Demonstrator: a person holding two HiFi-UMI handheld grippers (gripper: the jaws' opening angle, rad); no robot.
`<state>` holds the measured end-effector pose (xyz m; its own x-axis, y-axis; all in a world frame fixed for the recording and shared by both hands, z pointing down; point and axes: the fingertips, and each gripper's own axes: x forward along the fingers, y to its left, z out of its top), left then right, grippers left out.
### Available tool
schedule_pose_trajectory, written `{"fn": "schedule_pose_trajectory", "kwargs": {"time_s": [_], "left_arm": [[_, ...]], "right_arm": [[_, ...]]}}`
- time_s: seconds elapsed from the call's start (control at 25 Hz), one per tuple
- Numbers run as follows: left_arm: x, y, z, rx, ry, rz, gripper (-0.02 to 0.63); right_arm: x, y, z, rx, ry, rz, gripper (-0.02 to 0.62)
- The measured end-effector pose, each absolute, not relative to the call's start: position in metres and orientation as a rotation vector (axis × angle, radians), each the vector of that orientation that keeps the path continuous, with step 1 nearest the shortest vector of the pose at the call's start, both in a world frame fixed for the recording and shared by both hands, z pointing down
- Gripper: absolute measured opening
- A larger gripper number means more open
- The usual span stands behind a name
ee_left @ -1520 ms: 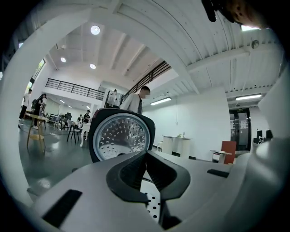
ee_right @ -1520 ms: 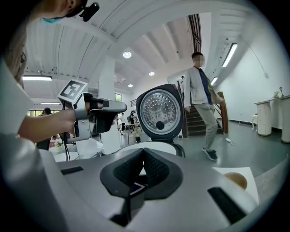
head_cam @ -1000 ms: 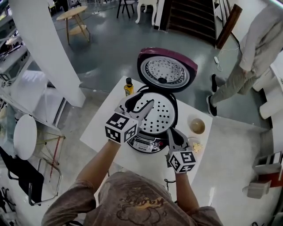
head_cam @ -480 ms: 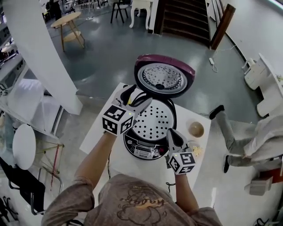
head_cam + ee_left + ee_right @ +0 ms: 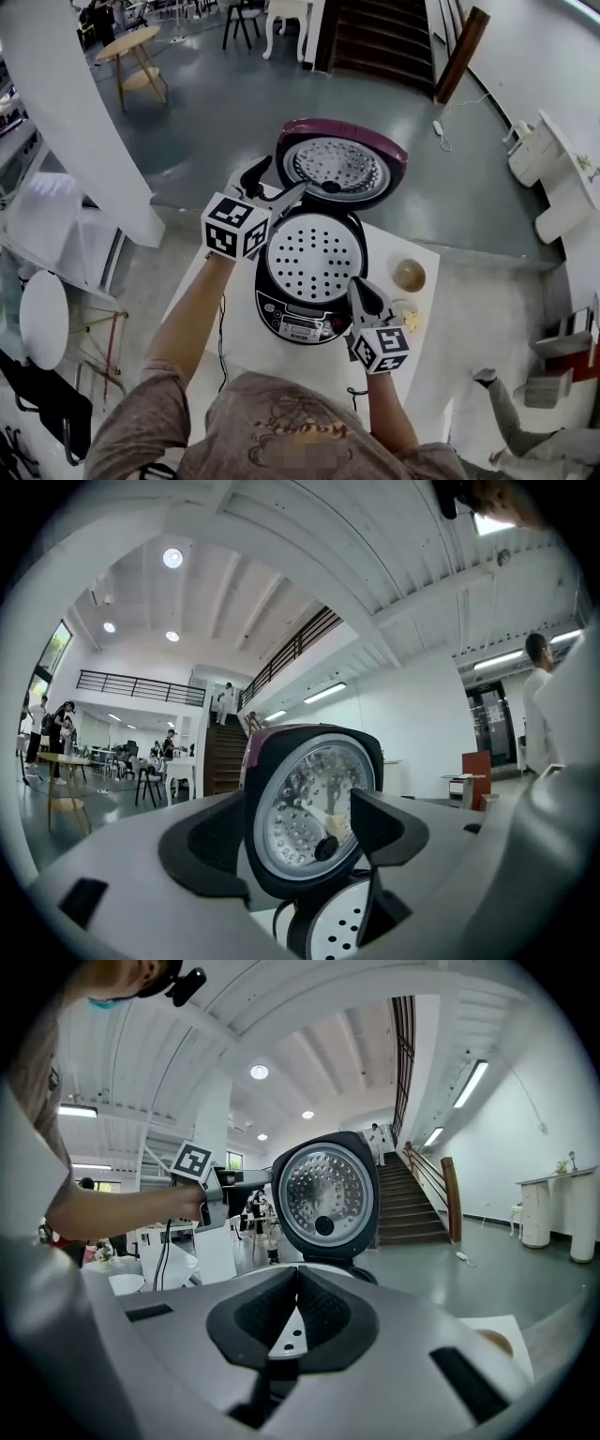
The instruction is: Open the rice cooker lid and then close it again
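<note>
Beside lid (image 5: 339,171), left hand-held gripper (image 5: 278,178) just-opened, empty

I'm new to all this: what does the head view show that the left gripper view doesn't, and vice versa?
Only the head view: the white table, a small bowl, the cooker's control panel and the right gripper, jaws together. Only the left gripper view: the ceiling lights and a balcony railing. Both: the open lid, the perforated tray in the cooker and the staircase.
</note>
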<state>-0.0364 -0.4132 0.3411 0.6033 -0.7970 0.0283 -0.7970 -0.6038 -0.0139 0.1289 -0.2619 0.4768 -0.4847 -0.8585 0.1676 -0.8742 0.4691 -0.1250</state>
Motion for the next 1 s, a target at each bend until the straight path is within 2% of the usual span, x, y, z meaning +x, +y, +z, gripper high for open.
{"fn": "schedule_pose_trajectory", "kwargs": {"time_s": [1.0], "left_arm": [[-0.031,-0.485,0.334,2.938,-1.302,0.123,0.344]], "right_arm": [[0.139,-0.268,0.481,1.6,-2.543,0.284,0.002]]}}
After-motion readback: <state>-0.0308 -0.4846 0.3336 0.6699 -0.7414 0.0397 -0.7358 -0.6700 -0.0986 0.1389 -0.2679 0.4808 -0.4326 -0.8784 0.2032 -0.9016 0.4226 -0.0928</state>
